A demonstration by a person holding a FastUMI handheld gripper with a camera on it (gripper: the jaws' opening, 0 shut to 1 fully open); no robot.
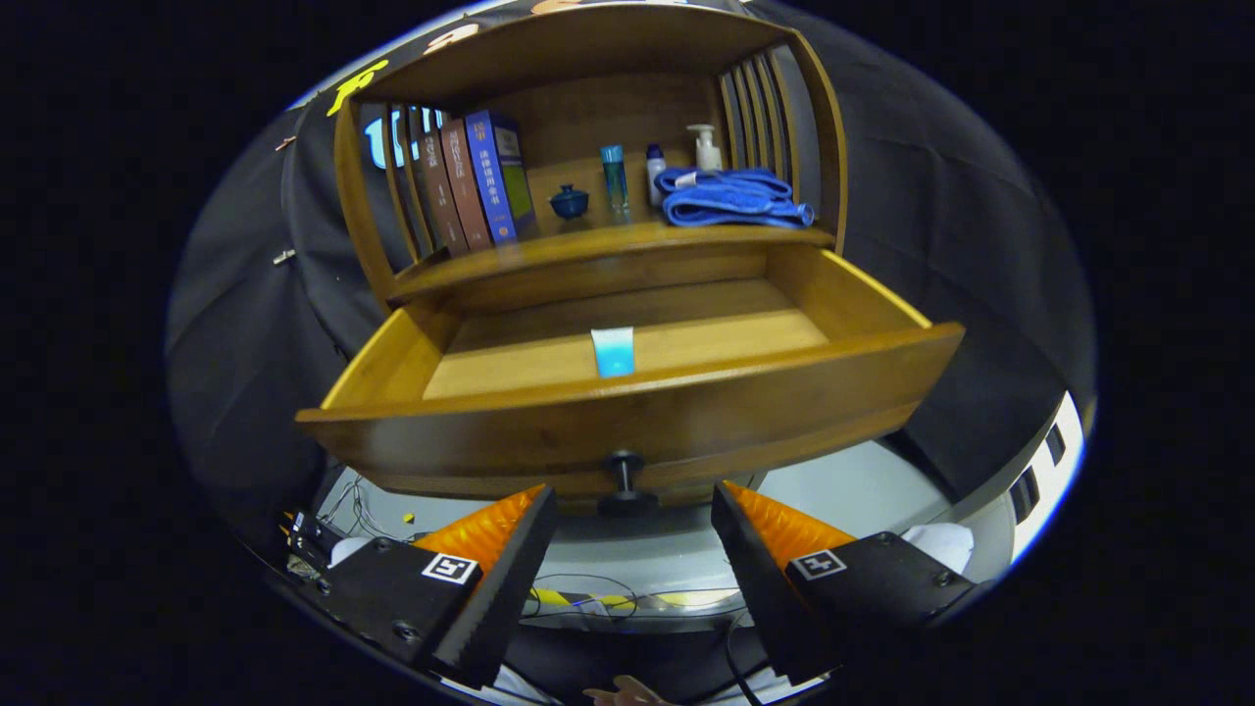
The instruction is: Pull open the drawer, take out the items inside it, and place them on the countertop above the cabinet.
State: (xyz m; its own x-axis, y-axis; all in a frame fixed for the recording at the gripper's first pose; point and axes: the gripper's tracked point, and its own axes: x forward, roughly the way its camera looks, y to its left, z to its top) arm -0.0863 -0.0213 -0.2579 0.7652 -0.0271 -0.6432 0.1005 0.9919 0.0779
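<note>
Two fingers of the gripper [632, 505] stand spread wide and hold nothing, with the dark drawer knob [625, 482] in the gap just ahead of them, untouched. Beyond it the drawer [627, 417] is pulled well out, and a small blue tube [614, 352] stands against the inside of its front wall, near the middle. Above the drawer the countertop [608, 245] carries books [480, 181], a blue lidded pot [569, 202], small bottles [615, 176], a pump bottle [705, 147] and a folded blue towel [730, 197].

Reaching in, the fingers could catch the front wall or knock the light tube flat, making it harder to pinch. Free space on the countertop is tight, so setting it down may topple the bottles. The book spines bear writing too small to read.
</note>
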